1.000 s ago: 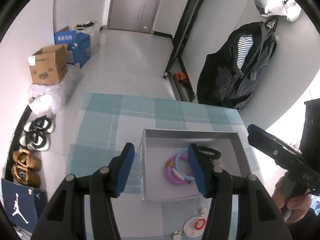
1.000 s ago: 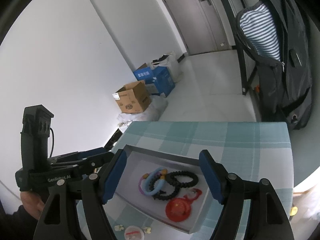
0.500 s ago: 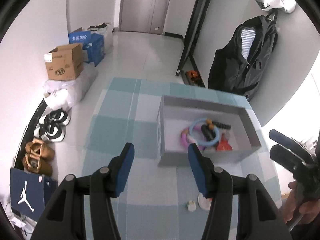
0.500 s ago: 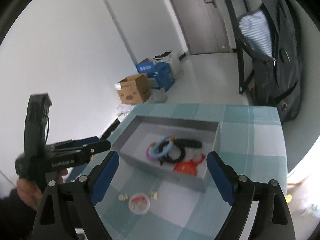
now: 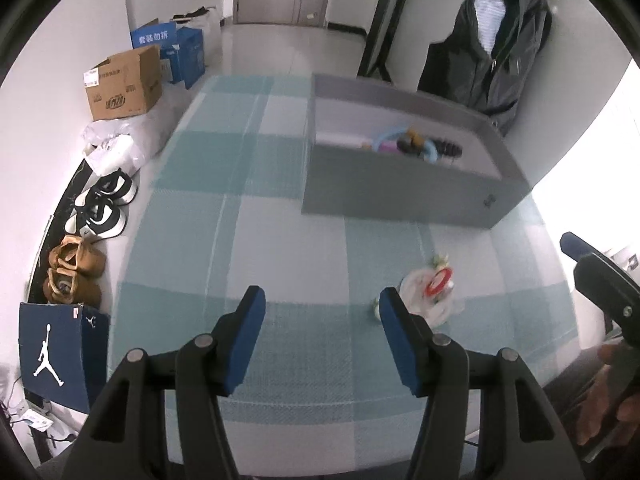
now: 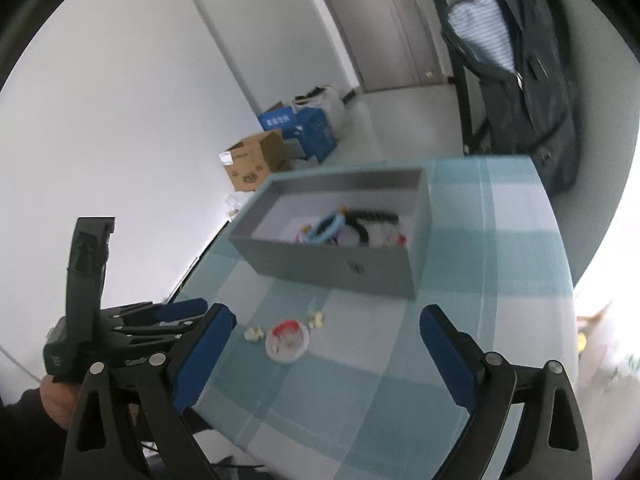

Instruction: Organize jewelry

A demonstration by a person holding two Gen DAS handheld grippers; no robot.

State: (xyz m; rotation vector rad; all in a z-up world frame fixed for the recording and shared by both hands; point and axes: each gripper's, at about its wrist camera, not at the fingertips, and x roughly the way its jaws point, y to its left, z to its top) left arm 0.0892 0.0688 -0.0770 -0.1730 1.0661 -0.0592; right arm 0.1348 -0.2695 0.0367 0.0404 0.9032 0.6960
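A grey box (image 5: 400,196) (image 6: 332,264) stands on the teal checked tablecloth (image 5: 240,220) and holds a blue ring (image 5: 400,138) (image 6: 326,226), a pink ring, black bead bracelets (image 6: 376,216) and a red piece. In front of it lie a small clear packet with a red bracelet (image 5: 434,288) (image 6: 286,340) and small pale earrings (image 6: 254,334). My left gripper (image 5: 322,304) is open and empty near the table's front edge, left of the packet. My right gripper (image 6: 326,318) is open and empty, low above the table, with the packet between its fingers' line of view.
Cardboard and blue boxes (image 5: 124,84) stand on the floor at left, with several shoes (image 5: 100,208) and a dark shoebox (image 5: 56,352). A black jacket (image 5: 488,60) hangs behind the table. The table's edges run close on the left and right.
Both grippers have pulled back from above the box toward the table's front edge and dropped lower. The box contents now sit farther away; both stay open.
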